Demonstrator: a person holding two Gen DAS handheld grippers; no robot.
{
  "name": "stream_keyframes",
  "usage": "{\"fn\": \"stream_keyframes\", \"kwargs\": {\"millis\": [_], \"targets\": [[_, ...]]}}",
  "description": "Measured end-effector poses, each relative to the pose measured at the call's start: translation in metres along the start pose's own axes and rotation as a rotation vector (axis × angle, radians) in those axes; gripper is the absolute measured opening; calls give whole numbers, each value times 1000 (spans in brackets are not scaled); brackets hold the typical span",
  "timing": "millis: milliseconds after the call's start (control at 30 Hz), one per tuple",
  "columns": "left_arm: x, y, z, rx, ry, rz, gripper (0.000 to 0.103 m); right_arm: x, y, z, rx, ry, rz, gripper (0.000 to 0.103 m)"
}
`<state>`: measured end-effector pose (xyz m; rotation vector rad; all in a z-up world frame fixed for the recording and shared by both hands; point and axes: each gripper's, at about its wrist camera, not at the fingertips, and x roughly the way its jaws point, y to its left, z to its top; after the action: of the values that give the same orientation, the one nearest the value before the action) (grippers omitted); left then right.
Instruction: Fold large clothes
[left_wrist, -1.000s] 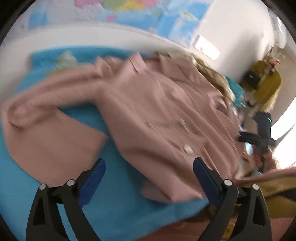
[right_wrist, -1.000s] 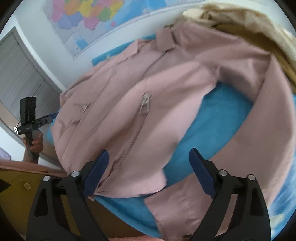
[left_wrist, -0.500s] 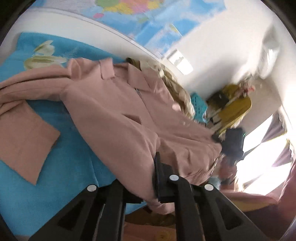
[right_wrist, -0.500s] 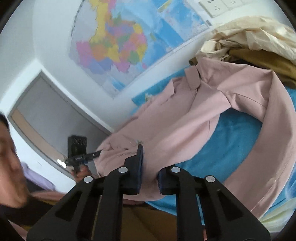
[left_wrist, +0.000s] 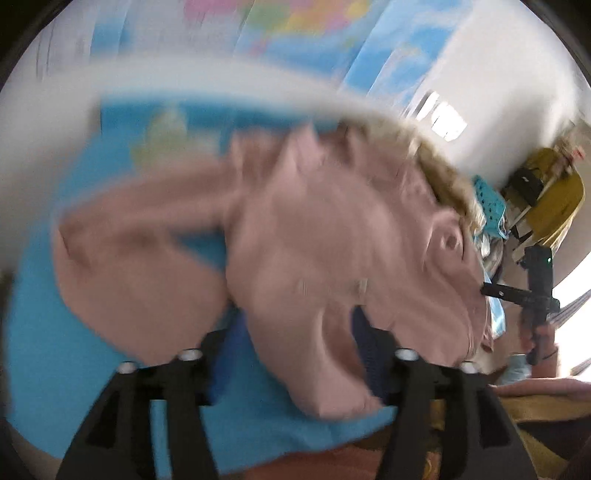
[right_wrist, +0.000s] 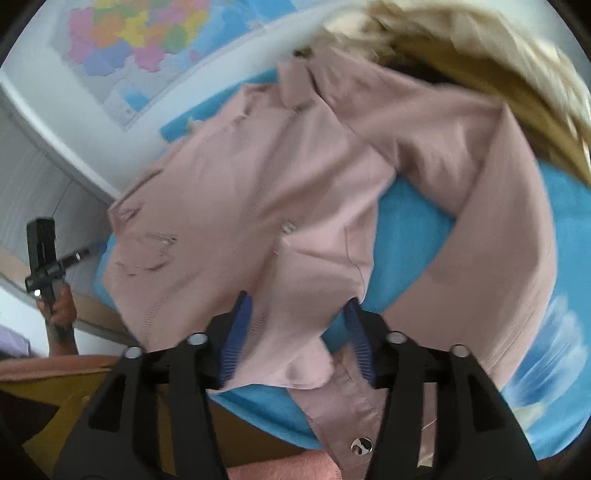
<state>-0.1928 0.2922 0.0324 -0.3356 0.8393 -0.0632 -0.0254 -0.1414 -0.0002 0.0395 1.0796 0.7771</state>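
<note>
The left gripper (left_wrist: 295, 343) and the right gripper (right_wrist: 295, 336) have both just been opening; their jaws stand apart with the hem of the pink jacket (right_wrist: 295, 192) loose between them. The jacket lies spread over a blue cloth (right_wrist: 410, 229), collar at the far side by a beige heap (right_wrist: 480, 62).

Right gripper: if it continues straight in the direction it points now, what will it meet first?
Most likely the pink jacket: its hem already bunches between the open jaws of the right gripper. Blue cover lies underneath, though depth is unclear.
</note>
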Motion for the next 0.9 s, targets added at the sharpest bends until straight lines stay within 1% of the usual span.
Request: {"fn": "stream_keyframes", "kwargs": {"millis": [33,67,100,133,167,200,233,267,300,333,367,400,467,533,667,733,833,900], "targets": [[-6,-5,9,37,-41,33,73,-5,4,7,-21,-17,-36,67],[-4,-11,20,76,-55,96,74,-14,9,11,-50,-49,-107,85],[0,-17,30,100,-56,139,74,-23,15,18,-82,-85,-178,91],[10,-21,41,130,-51,172,75,-30,17,23,-93,-104,-201,90],[19,-25,48,151,-47,184,75,-35,17,31,-93,-126,-202,86],[36,-29,61,185,-42,203,75,-38,20,39,-105,-146,-193,85],[48,-30,69,204,-36,209,75,-36,24,46,-126,-160,-191,85],[62,-29,76,227,-28,215,75,-29,34,60,-177,-182,-205,85],[86,-35,90,248,-15,236,75,-22,41,70,-208,-191,-224,81],[105,-40,102,259,-13,265,74,-7,49,85,-252,-207,-252,79],[117,-41,109,268,-12,286,74,8,55,101,-289,-220,-266,75],[137,-43,121,277,-8,301,74,20,56,113,-313,-222,-273,73],[169,-46,139,297,7,324,71,51,61,140,-359,-210,-308,71],[199,-46,160,301,20,367,70,95,67,174,-391,-181,-324,70],[237,-37,196,259,47,348,70,161,73,228,-415,-135,-389,70],[255,-34,214,229,70,336,73,187,74,247,-418,-128,-444,70],[274,-37,229,228,86,338,76,214,70,264,-405,-116,-477,69],[289,-40,237,243,97,341,78,228,71,270,-440,-120,-541,67]]}}
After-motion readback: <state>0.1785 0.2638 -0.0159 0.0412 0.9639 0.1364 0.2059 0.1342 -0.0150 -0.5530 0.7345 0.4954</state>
